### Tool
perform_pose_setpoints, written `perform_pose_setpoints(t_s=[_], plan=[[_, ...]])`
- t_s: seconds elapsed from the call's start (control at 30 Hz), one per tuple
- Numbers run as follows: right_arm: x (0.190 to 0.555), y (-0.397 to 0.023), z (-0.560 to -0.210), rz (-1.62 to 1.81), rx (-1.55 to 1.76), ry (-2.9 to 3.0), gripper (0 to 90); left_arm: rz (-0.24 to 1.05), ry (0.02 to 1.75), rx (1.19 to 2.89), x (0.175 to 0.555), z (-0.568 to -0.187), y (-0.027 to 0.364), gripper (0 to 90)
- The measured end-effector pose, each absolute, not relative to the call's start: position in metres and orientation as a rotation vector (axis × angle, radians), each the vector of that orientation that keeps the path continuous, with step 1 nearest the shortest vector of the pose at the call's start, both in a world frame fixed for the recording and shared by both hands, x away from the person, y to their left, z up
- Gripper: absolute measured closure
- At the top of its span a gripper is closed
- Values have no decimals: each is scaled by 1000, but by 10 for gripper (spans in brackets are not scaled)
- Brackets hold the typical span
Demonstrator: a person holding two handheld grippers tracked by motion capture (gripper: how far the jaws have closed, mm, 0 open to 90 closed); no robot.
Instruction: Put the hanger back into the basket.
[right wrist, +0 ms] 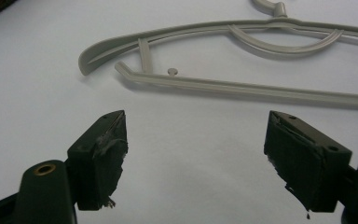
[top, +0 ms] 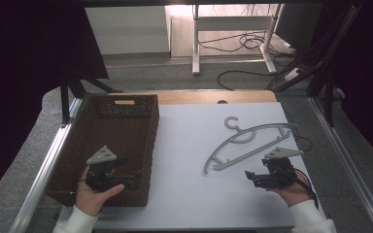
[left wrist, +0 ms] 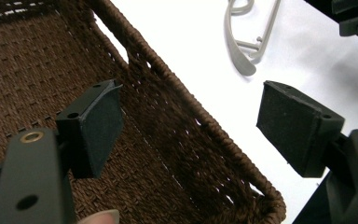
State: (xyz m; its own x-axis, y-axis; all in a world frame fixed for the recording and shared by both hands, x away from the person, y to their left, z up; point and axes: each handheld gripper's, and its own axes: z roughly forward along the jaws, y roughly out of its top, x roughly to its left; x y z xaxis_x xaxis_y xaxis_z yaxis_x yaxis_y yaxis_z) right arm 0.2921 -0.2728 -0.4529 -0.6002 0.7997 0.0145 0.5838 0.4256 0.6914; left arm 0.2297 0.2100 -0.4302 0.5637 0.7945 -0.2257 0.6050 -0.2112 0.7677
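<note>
Two hand-held grippers hover over a white table [top: 189, 194], one in each of a person's hands, white sleeves entering from six o'clock in the high view. The left gripper [top: 135, 175] sits at about seven o'clock, held over the near right part of a dark brown wicker basket [top: 77, 145] that stands on the table's left side. In the left gripper view its jaws stand wide apart with nothing between them — one pad [left wrist: 100, 123] over the basket's woven floor, the other over the white tabletop, the basket's braided right wall [left wrist: 200, 126] running between the two. A fingertip [left wrist: 100, 217] edges in at six o'clock of that view.

The right gripper [top: 253, 177] is at about five o'clock in the high view, pointing toward nine o'clock, its cable looping around the wrist. Its jaws are likewise spread wide and empty; in the right gripper view the padding on the fingertips [right wrist: 107, 154] looks frayed and torn.

A grey plastic clothes hanger [top: 252, 143] lies flat on the table at roughly three o'clock of the basket and well apart from it, hook toward twelve o'clock. Its lower bar [right wrist: 242, 87] lies near the right gripper, just beyond the jaw tips and untouched. Beyond the table, at twelve o'clock, cables trail across a grey floor [top: 184, 75] around a white metal frame [top: 233, 29].
</note>
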Motion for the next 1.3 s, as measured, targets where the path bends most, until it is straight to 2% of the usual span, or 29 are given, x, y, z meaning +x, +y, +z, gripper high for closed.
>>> perform_pose_setpoints(t_s=[0.53, 1.3], plan=[[293, -274, -454, 951, 1197, 2363, 229, 253, 1127, 1912, 230, -429, 210, 219], [295, -275, -455, 952, 1253, 2319, 299, 266, 1120, 1903, 227, -427, 207, 225]])
